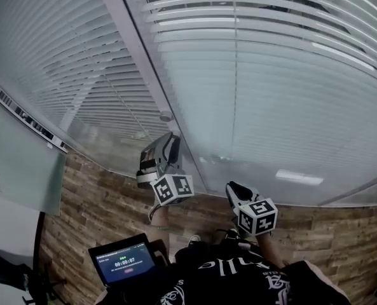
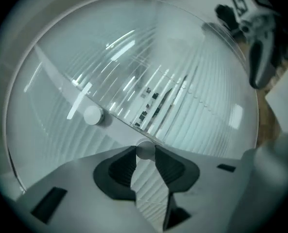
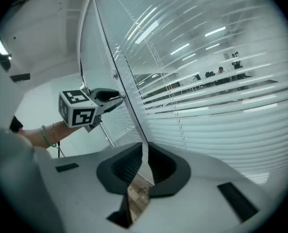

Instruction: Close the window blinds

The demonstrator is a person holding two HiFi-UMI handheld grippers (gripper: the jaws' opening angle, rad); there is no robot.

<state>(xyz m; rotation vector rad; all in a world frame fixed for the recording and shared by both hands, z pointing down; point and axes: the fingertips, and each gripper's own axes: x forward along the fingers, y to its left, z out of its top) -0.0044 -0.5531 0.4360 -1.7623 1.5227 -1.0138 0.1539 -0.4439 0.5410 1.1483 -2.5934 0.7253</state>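
The left gripper (image 1: pixel 171 142) is raised against the glass partition, and its own view shows its jaws set on either side of a small round knob (image 2: pixel 144 149) – the knob sits right at the jaw tips, pinched between them. A second knob (image 2: pixel 92 115) of the same kind lies up and to the left of those tips, on the same pale frame post (image 1: pixel 143 56). The window blinds (image 1: pixel 271 75) fill the panes on both sides of that post, directly ahead of the left gripper and behind the glass. Their slats run level, and in the pane beyond the right gripper's jaws they stand open enough for a lit room to show through the gaps.

The right gripper (image 3: pixel 144 147) is held lower, to the right of the left one and well apart from it. Its jaws stand only a narrow slit apart and hold nothing – through the slit only the frame post's edge and a strip of wood-pattern floor (image 1: pixel 99 202) can be seen. From this gripper the left one appears up and to the left, its marker cube (image 3: pixel 78 108) facing back, with a wrist behind it wearing a green bead bracelet (image 3: pixel 47 136).

Below the left gripper, near the person's lap, a small dark screen (image 1: pixel 124 259) glows with a timer-like display.
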